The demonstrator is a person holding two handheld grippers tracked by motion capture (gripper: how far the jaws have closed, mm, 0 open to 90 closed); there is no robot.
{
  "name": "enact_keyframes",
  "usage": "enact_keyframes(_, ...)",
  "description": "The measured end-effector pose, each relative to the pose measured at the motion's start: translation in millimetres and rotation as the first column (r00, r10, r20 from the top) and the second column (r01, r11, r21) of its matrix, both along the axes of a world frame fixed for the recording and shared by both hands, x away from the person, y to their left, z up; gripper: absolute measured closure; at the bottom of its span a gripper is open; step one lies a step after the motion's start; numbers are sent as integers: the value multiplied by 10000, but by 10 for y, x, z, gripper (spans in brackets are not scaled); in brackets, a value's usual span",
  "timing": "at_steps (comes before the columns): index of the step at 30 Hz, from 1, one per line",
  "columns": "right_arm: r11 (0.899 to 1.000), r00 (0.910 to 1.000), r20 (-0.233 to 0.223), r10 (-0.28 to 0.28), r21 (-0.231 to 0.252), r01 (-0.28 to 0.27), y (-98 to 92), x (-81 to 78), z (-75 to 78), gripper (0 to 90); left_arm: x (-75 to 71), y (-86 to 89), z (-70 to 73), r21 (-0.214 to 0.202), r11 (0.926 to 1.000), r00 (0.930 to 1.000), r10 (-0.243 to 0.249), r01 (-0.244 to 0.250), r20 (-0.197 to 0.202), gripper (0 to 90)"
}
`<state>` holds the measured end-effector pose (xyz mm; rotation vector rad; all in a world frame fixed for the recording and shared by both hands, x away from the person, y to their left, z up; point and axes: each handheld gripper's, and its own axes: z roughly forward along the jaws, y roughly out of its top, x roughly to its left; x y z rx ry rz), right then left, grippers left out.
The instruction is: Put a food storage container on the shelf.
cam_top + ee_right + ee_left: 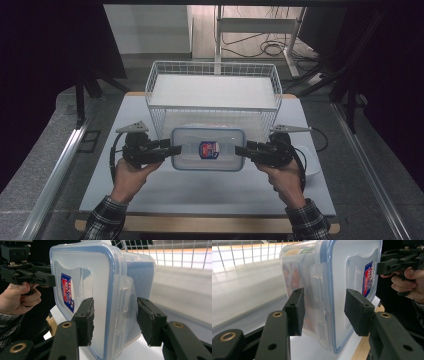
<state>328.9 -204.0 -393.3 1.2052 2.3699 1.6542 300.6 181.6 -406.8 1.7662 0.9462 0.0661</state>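
clear plastic box with blue-rimmed lid [208,148] hangs crosswise between us, left tool [171,149] and right tool [243,150] each pinching one short end; white wire basket [212,85] lies just beyond.

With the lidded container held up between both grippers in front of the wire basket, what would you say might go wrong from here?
1. Each end of the clear container is held only at its smooth latch flap, by the left gripper and the right gripper; it might slip or tilt if one hand lifts faster.
2. The wire basket stands just behind, so the container could catch its rim on the way in.
3. Food shows inside; a squeezed latch might pop open.
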Motion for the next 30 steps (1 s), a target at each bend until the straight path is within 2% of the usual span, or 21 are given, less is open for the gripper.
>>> enact_keyframes(9, 9996, 9997, 187, -127, 242, 122, -1, 134, 182, 497, 173, 4, 257, -46, 10000, 9998, 89, -88, 195, 516)
enact_keyframes(18, 9991, 9981, 581, -185, 391, 162, 27, 323, 449, 497, 353, 38, 522, -187, 9996, 9988, 214, -206, 449, 517)
enact_keyframes(30, 9981, 9967, 738, -328, 543, 288, 52, 531, 686, 497, 593, 63, 767, -286, 9994, 9977, 227, -209, 638, 517)
